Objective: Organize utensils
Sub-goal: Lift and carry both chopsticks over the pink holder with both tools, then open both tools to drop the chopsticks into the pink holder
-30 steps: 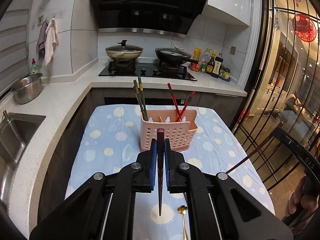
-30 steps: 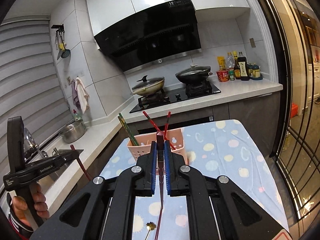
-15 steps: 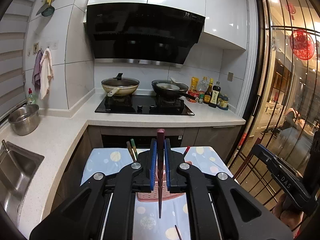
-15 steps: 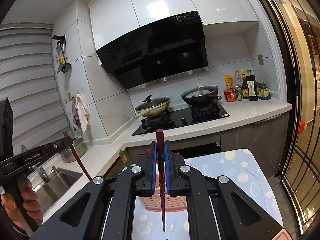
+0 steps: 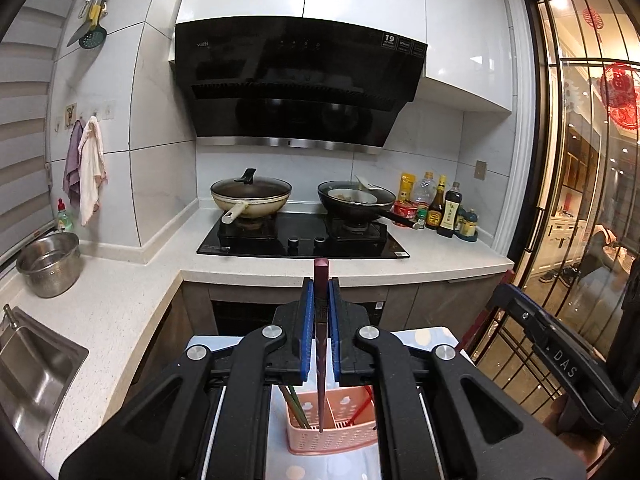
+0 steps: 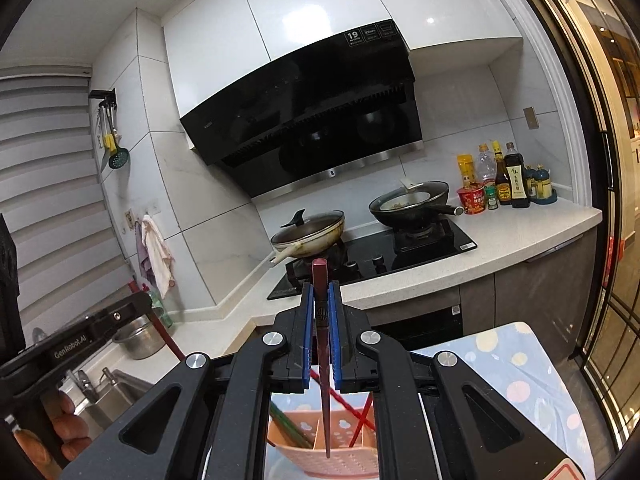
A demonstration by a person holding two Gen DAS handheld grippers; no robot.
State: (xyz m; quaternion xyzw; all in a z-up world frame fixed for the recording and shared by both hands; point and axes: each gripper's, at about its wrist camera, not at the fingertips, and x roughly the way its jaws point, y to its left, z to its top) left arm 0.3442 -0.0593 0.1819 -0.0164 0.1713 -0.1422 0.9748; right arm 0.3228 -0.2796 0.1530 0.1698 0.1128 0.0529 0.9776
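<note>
We hold one dark red chopstick (image 5: 321, 344) in the left gripper (image 5: 320, 332) and a second chopstick (image 6: 322, 344) in the right gripper (image 6: 321, 332), both sets of blue pads clamped tight on the sticks, tips pointing down. The pink basket (image 5: 332, 438) sits at bottom centre of both views on the dotted tablecloth (image 6: 516, 380), directly under each tip. In the left view the tip hangs over the middle slot; in the right view it hangs near the divider (image 6: 318, 432), so we judge the right one needs a small nudge sideways before lowering. To do this well: keep sticks vertical, lower slowly until the tips are inside the slot, then release. In the way: green chopsticks (image 5: 298, 410) lean in the left slot, red chopsticks (image 5: 362, 408) cross in the right slot, and the two grippers sit close together and could bump. Behind, centre frame, are the stove (image 5: 304, 236), two pans and the bottles (image 5: 444, 210); sink (image 5: 32, 360) at lower left.
</note>
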